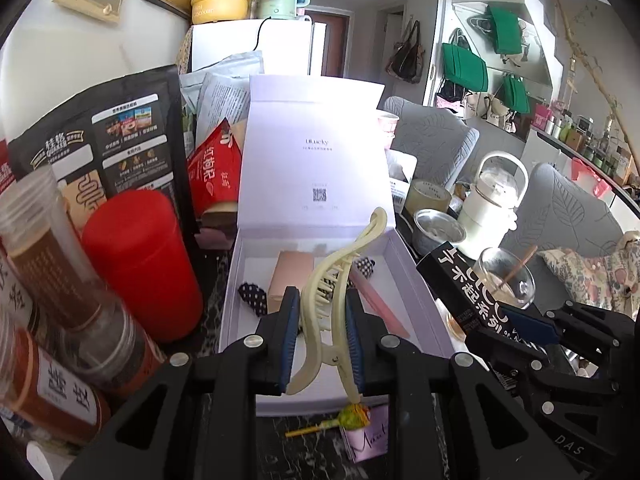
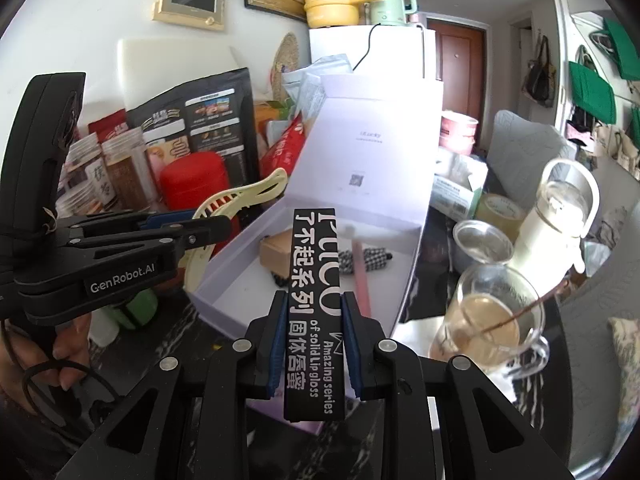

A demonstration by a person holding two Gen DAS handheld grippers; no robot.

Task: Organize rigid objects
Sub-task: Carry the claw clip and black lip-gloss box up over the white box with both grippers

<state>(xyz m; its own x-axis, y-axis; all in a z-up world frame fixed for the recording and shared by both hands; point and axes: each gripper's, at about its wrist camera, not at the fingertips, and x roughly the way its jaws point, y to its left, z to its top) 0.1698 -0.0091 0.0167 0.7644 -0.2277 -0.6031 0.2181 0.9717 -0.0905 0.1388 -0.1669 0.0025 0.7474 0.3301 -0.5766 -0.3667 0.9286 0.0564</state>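
Cream-coloured hair claw (image 1: 336,300) is clamped in the left hand-held gripper (image 1: 322,340), above the open white box (image 1: 420,300). The right hand-held gripper (image 2: 314,344) is closed on a black lip gloss carton (image 2: 314,304) over the same box. Inside already lie a pink small box (image 1: 288,276), a pink stick (image 1: 380,308) and dotted clips (image 1: 254,298). Both held items are not yet put down, and a lollipop (image 1: 344,420) waits on the bench.
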